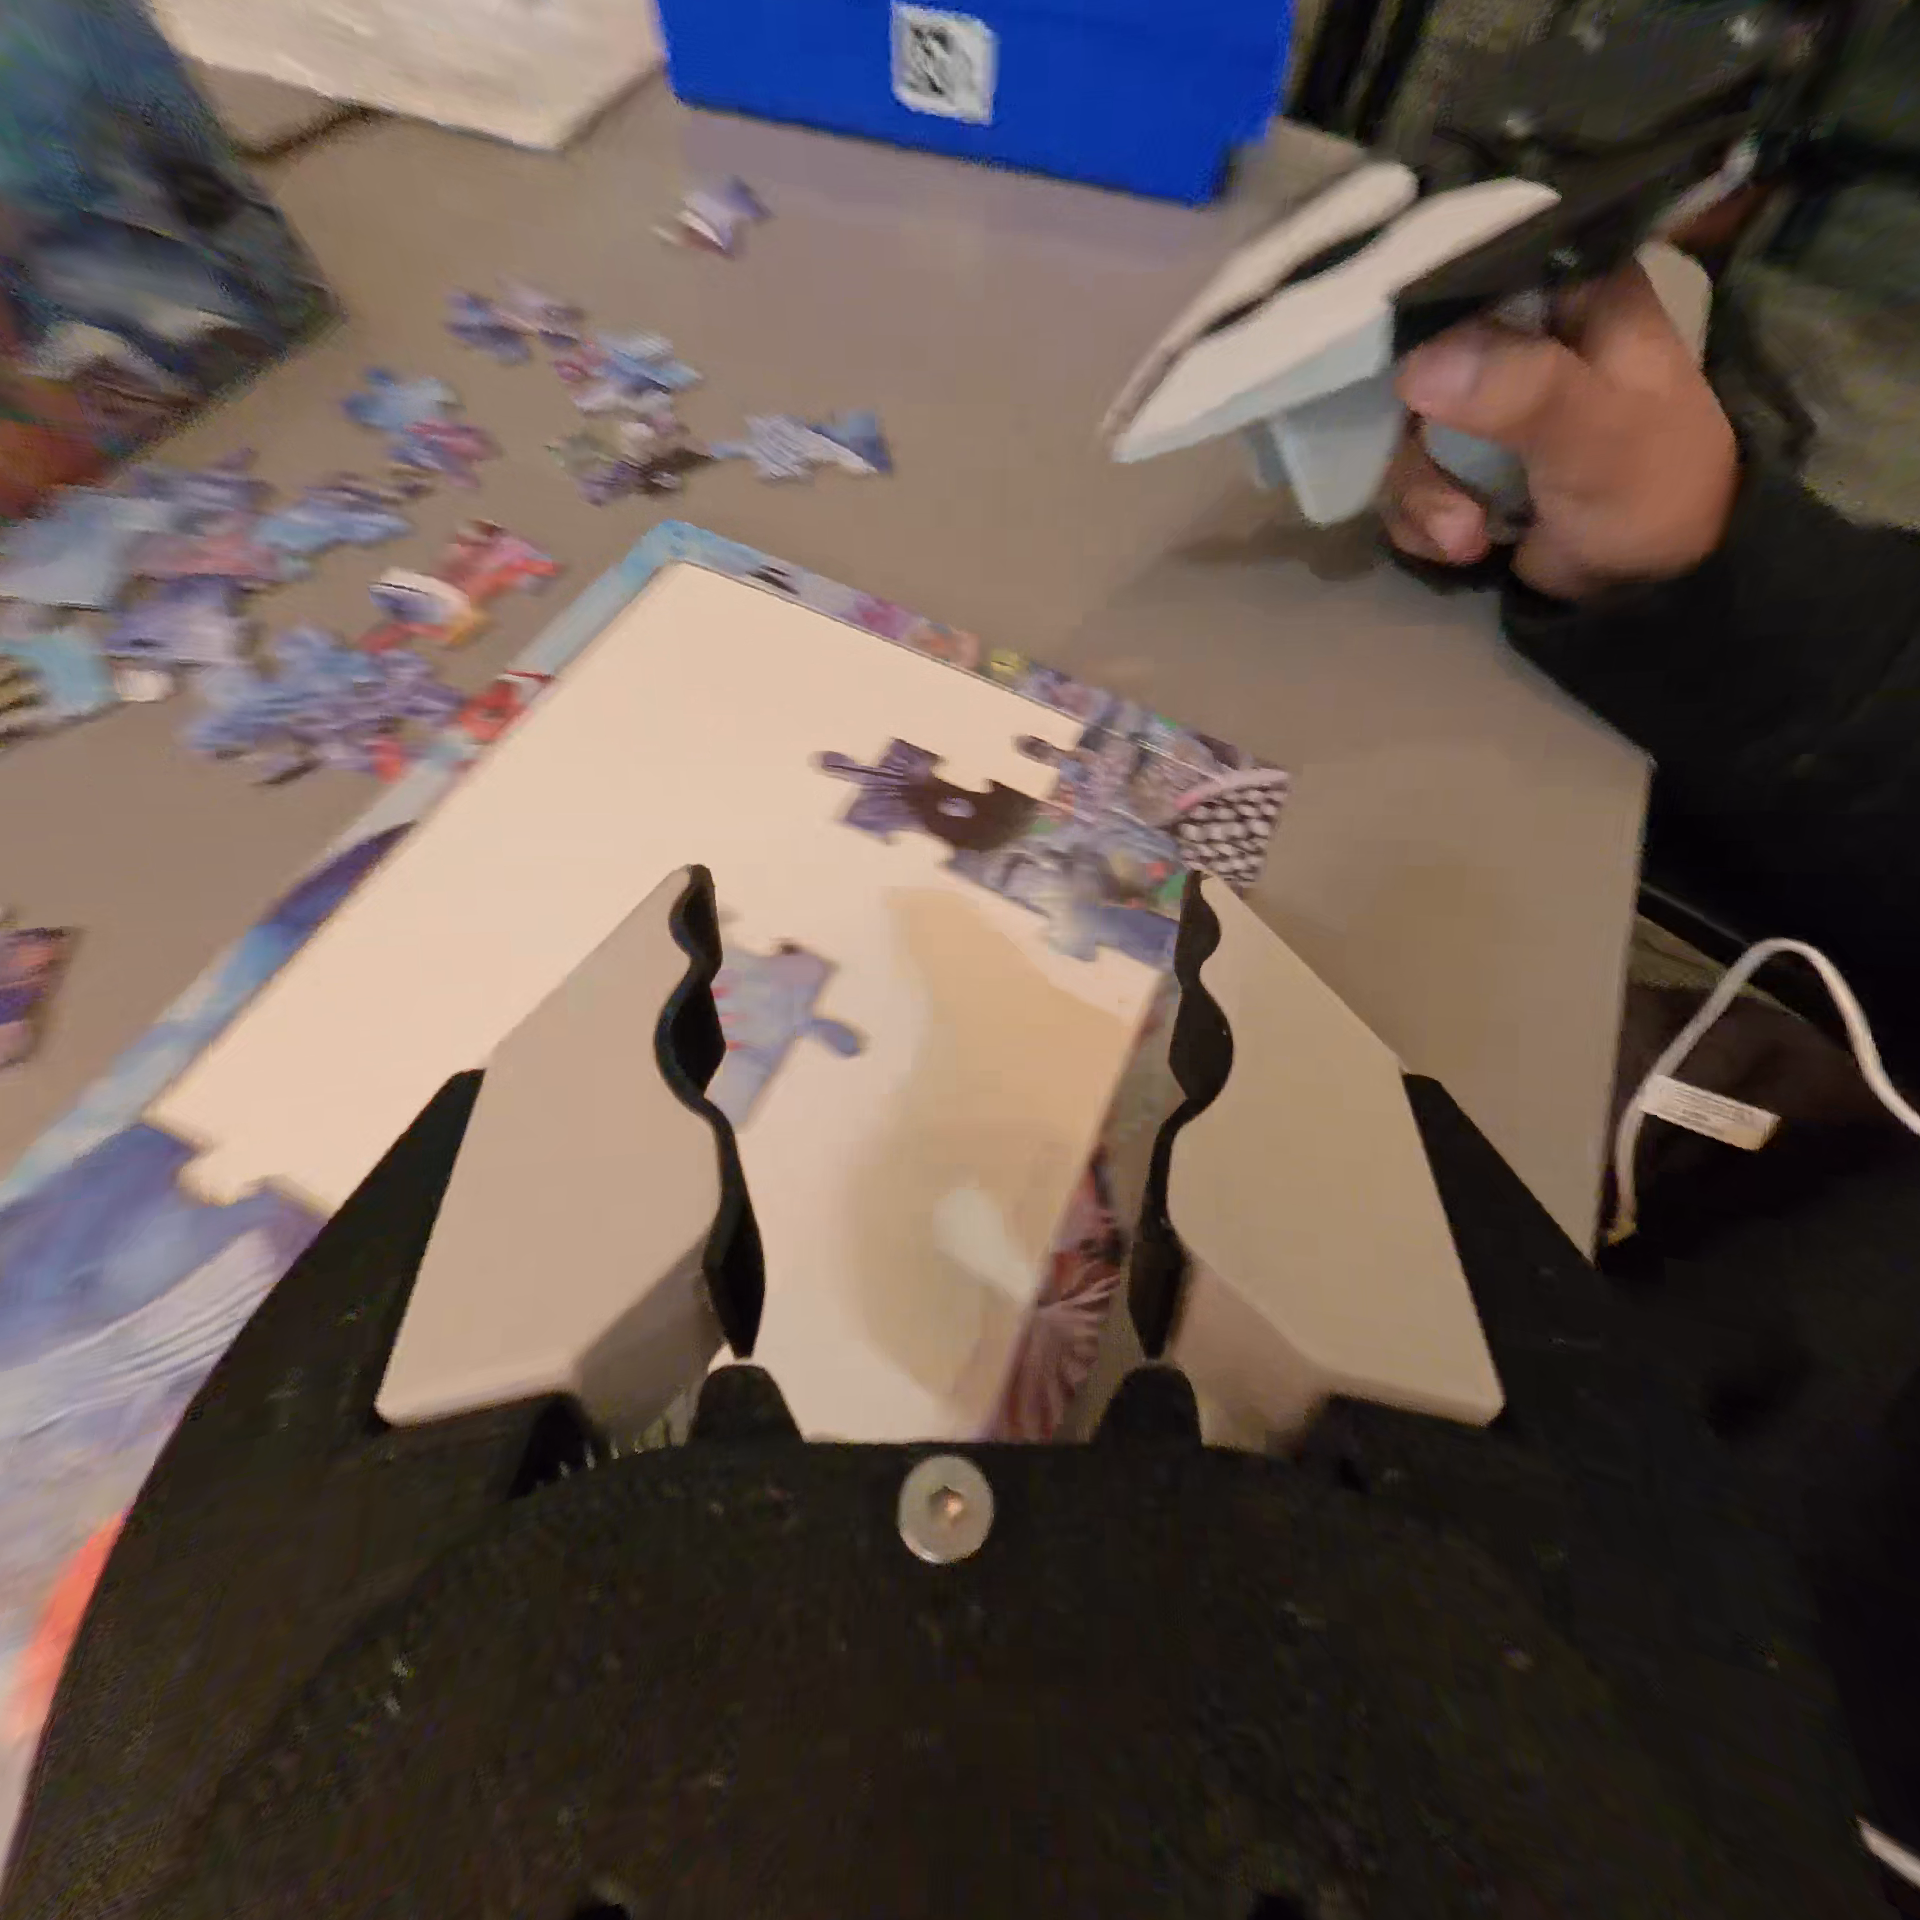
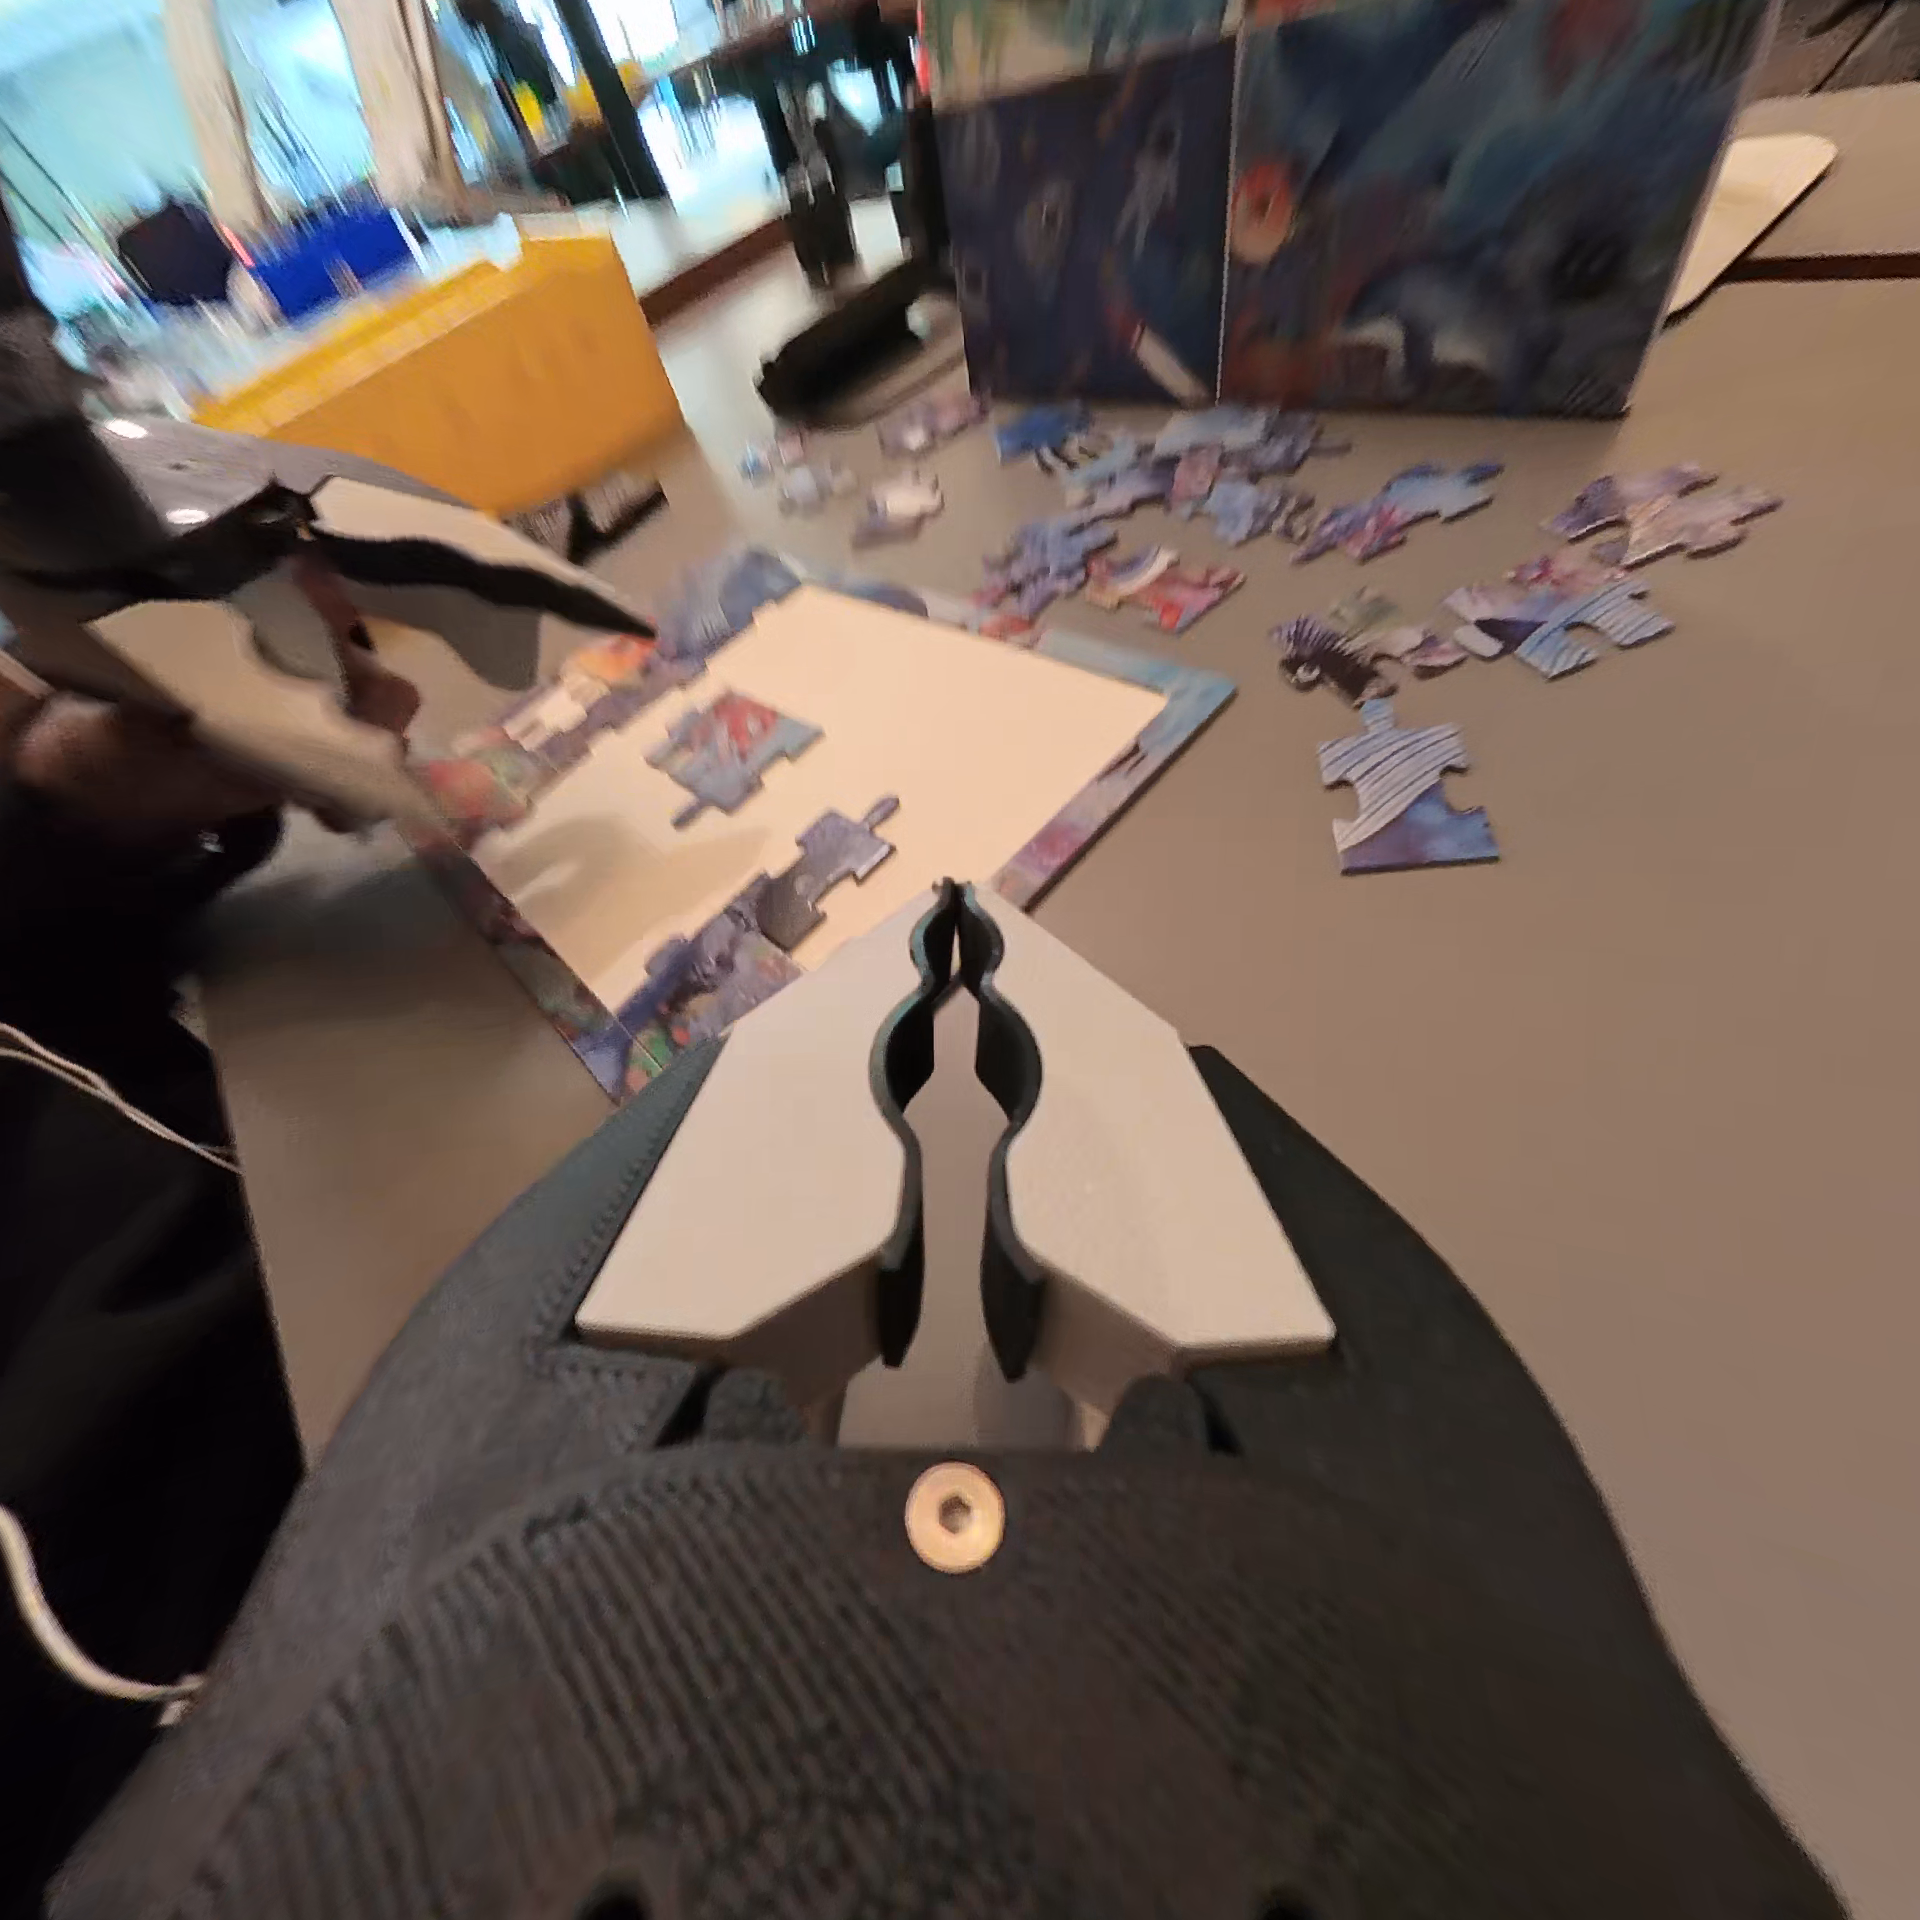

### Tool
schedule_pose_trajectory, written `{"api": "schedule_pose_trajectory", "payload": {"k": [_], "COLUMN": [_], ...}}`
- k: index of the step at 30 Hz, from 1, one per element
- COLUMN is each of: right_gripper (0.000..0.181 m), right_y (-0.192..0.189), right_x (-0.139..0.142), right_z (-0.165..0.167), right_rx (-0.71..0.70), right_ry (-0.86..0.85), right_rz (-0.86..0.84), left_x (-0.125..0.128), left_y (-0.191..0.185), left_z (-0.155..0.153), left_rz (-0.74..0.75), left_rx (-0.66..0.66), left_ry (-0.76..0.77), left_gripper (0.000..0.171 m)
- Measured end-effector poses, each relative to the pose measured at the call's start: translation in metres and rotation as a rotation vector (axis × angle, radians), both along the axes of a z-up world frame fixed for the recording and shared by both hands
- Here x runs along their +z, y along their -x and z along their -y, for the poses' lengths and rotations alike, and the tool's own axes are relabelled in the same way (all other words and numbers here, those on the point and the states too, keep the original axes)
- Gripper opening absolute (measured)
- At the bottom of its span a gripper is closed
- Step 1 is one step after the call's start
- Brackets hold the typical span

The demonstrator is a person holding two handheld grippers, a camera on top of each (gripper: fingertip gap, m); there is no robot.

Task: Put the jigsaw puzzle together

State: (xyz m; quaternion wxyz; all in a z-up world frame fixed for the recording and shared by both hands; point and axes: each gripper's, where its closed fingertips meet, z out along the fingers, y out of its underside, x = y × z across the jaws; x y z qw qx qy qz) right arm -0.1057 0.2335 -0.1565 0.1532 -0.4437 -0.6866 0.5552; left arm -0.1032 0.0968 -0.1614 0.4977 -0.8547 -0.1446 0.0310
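Observation:
The puzzle board [image 1: 623, 790] lies on the grey table, with a white inside and a printed frame. Joined blue and purple pieces [image 1: 1101, 842] fill its near right corner. One loose piece [image 1: 779, 997] lies on the white area by my left finger. My left gripper [image 1: 943, 894] is open and empty, low over the board. My right gripper [image 2: 956, 902] is shut with nothing between its fingertips, above the board's near corner [image 2: 686, 997]. It also shows in the left wrist view [image 1: 1127, 436], raised to the right of the board. Several loose pieces [image 2: 1408, 795] lie scattered beyond the board.
The puzzle box [image 2: 1351, 208] stands upright behind the loose pieces. A blue bin [image 1: 966, 83] is at the table's far side and a yellow bin [image 2: 468, 364] stands off to the left. A white cable [image 1: 1714, 997] hangs at the table's right edge.

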Motion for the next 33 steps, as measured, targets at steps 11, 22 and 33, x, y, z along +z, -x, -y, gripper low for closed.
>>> {"api": "schedule_pose_trajectory", "payload": {"k": [11, 22, 33], "right_gripper": [0.0, 0.0, 0.004], "right_y": [0.008, 0.01, 0.014], "right_x": [0.002, 0.003, -0.002], "right_z": [-0.01, -0.013, -0.014], "right_rx": [-0.104, -0.117, -0.135], "right_ry": [-0.076, -0.051, -0.131], "right_rz": [-0.063, -0.054, -0.056], "left_x": [0.034, 0.008, 0.002], "left_y": [0.115, 0.121, 0.121], "left_z": [0.163, 0.173, 0.17], "left_rz": [-0.216, -0.17, -0.166], "left_rx": [0.48, 0.467, 0.458], "left_ry": [-0.127, -0.096, -0.059], "left_gripper": [0.08, 0.065, 0.064]}}
